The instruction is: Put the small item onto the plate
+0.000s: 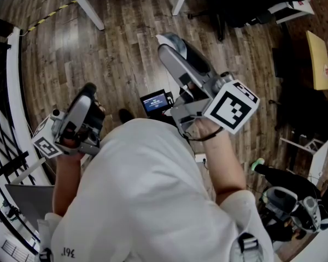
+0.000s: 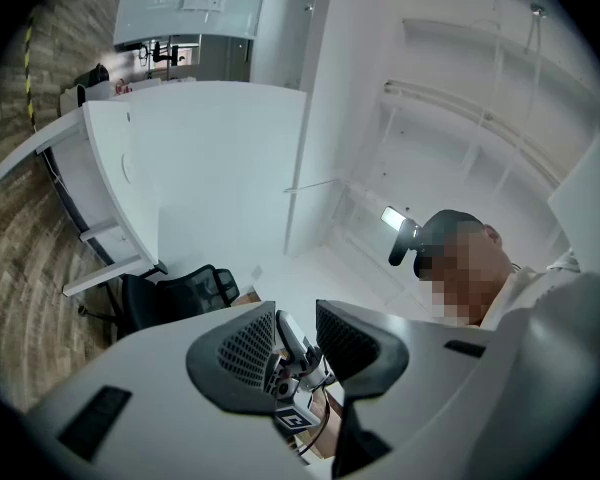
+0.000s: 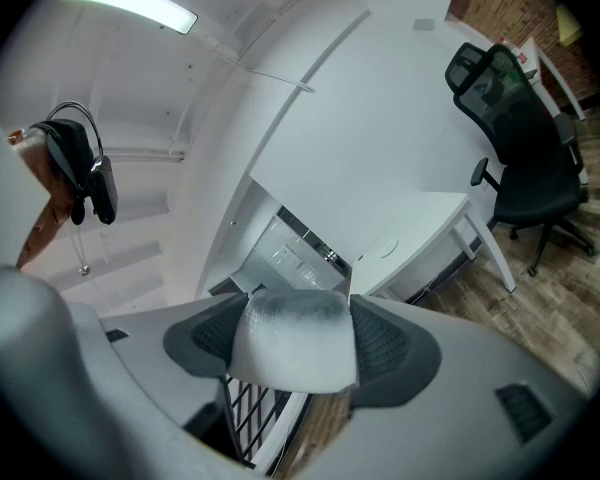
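My right gripper (image 1: 172, 42) is raised in front of the person, its jaws shut on a small white item with a grey top (image 3: 294, 340). That item (image 1: 171, 39) shows as a pale lump at the jaw tips in the head view. The marker cube (image 1: 233, 106) sits above the person's right hand. My left gripper (image 1: 91, 93) is held low at the left, and its jaws (image 2: 298, 336) stand apart with nothing between them. No plate appears in any view.
Below lies a wooden floor (image 1: 120, 53) with white table legs (image 1: 88, 7) at the top. A small lit screen (image 1: 156, 101) stands near the person's feet. A black railing (image 1: 3, 124) runs down the left. A black office chair (image 3: 520, 138) stands by a white desk (image 3: 420, 230).
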The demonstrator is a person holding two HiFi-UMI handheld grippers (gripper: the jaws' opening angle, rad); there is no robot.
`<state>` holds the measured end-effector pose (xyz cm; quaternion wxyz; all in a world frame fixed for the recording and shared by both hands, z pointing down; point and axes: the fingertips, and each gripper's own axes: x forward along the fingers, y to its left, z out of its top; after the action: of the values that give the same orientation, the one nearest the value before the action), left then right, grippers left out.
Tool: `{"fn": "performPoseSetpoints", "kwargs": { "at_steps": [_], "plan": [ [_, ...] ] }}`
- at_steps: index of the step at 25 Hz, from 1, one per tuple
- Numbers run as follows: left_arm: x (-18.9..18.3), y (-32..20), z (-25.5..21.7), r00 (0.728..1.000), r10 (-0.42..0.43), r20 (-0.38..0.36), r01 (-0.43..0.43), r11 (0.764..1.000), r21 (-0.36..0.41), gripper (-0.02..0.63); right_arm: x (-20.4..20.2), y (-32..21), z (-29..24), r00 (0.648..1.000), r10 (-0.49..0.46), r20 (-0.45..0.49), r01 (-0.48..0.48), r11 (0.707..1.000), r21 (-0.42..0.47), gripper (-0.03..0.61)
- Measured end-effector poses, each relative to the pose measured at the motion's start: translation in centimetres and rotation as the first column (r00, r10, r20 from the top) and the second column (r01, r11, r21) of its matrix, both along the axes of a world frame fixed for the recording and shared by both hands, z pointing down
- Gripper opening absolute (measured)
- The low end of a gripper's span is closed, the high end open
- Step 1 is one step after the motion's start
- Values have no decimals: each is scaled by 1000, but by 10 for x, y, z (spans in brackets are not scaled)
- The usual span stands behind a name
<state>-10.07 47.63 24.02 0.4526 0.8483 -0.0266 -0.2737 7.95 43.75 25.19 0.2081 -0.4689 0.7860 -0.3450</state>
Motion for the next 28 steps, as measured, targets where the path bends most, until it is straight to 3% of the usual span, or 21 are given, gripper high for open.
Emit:
{"fn": "performPoseSetpoints", "kwargs": {
  "at_steps": [28],
  "plan": [
    [5,-1,-3,1000,9,-4,-9,1000,-25,112,-2,-3,4,1000,-8,-7,7,999,-36,316]
  ]
}}
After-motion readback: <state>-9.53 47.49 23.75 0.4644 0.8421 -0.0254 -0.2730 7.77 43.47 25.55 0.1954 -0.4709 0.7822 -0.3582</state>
